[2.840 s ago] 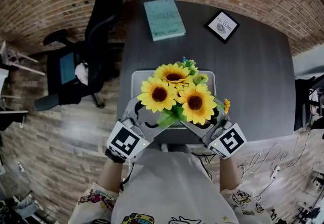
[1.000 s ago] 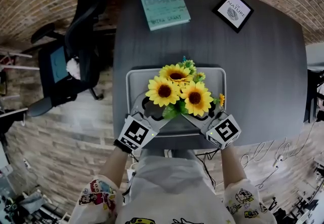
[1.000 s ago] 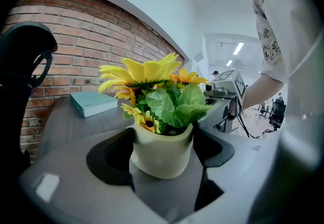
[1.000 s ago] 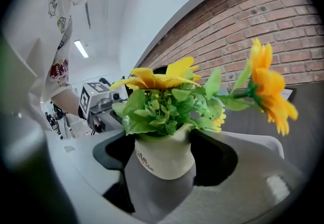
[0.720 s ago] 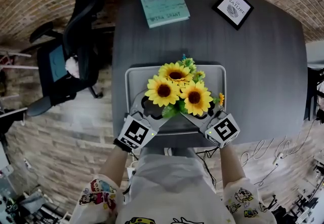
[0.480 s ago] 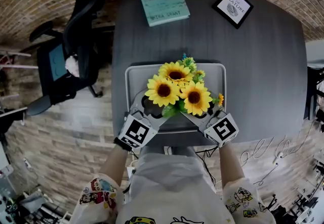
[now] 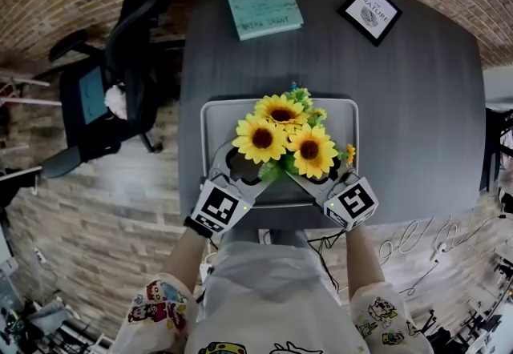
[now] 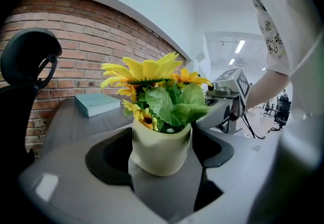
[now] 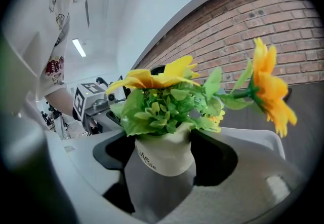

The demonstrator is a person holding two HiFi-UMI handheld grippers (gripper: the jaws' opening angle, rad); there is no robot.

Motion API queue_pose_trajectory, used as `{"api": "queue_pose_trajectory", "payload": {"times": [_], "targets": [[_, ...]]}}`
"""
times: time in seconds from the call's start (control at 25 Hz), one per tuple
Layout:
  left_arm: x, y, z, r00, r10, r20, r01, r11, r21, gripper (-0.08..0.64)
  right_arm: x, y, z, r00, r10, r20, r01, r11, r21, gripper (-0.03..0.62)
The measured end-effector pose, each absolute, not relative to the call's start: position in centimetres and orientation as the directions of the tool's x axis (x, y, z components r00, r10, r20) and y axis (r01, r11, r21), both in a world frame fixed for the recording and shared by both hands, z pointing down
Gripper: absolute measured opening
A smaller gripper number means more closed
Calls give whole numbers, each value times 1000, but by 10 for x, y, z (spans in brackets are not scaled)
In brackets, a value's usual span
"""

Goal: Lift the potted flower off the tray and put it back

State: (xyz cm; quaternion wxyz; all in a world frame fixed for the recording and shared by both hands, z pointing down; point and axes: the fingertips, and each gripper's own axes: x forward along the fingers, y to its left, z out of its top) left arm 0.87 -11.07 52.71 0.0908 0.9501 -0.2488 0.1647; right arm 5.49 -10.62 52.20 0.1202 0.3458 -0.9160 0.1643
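**Back at tray level.** The potted flower (image 7: 286, 136) looms large under our head camera in the frame from a few seconds ago. Now it sits lower and smaller, its blooms framed by the rim of the grey tray (image 7: 210, 114) on the dark table (image 7: 417, 104). Across the last second the scene holds still. Only the jaws of the left gripper (image 7: 243, 166) have just closed a touch, with the cream pot between them.

We read this as the return leg all but done. The lift is made and the pot is lowered again, so what remains is to let go and back away. Whether the pot's foot already bears on the tray we cannot see, because the blooms hide it from above and the jaws hide it in both gripper views.

Both claws hold the pot. In the left gripper view the dark pads lie against its two flanks. In the right gripper view the right gripper (image 7: 322, 174) clasps it the same way, jaws spread wide by the pot's girth. The pot stands upright, centred between each pair of jaws, within the tray's rim.
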Motion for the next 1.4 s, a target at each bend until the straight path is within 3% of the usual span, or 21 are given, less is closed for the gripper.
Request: {"api": "queue_pose_trajectory", "payload": {"times": [0.8, 1.4], "targets": [[-11, -100, 511, 797, -502, 336, -558, -825, 93, 382, 80, -93, 513, -688, -643, 337, -721, 661, -208, 362], [-21, -87, 455, 779, -580, 240, -602, -798, 27, 382, 100, -75, 477, -665, -688, 291, -743, 648, -166, 368]]}}
